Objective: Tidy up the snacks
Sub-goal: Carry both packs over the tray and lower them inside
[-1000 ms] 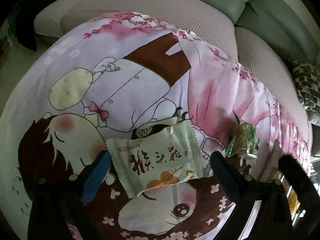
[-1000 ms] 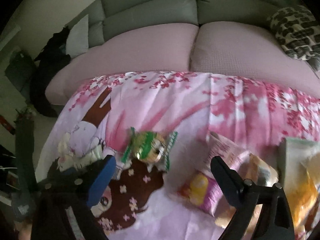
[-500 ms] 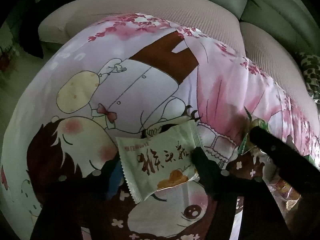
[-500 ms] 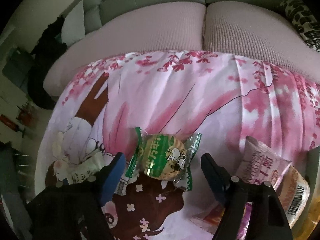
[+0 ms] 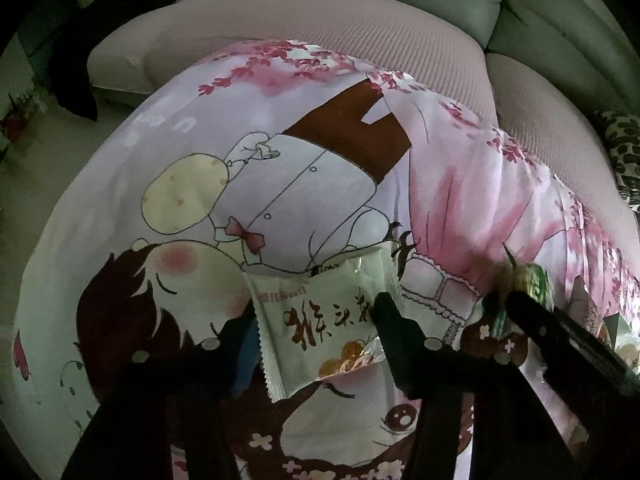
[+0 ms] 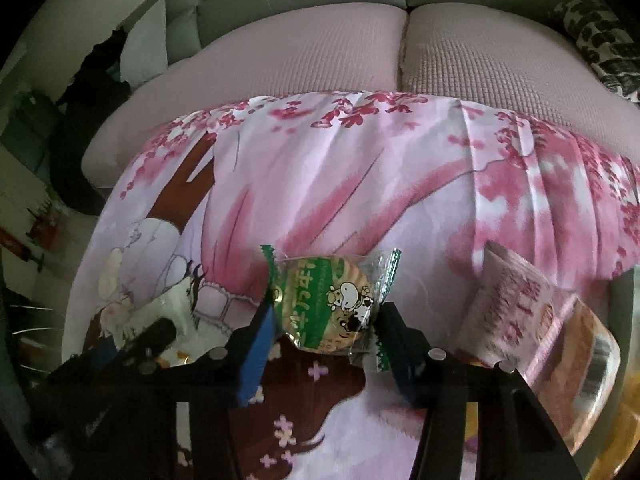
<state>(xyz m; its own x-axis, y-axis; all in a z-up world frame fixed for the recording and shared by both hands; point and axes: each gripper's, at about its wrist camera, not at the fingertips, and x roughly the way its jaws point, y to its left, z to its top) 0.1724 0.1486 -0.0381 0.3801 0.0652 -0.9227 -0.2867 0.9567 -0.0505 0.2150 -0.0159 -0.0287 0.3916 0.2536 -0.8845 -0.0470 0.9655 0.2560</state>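
- Sofa (image 6: 320, 60), upper frame: backdrop only.
- Cartoon-print cloth (image 5: 320, 168), centre: sorting surface for snacks.
- Left gripper (image 5: 316, 320), lower centre: jaws, just closing, pinch the white snack packet (image 5: 320, 320) for lifting.
- Right gripper (image 6: 326, 324), lower centre: jaws, just closing, clasp the green cow-print snack (image 6: 328, 300).

Right finger covers the last characters on white snack packet (image 5: 320, 320). Pink packet (image 6: 508, 304) print blurred, unreadable. Orange packet (image 6: 592, 360) cut off at right edge.
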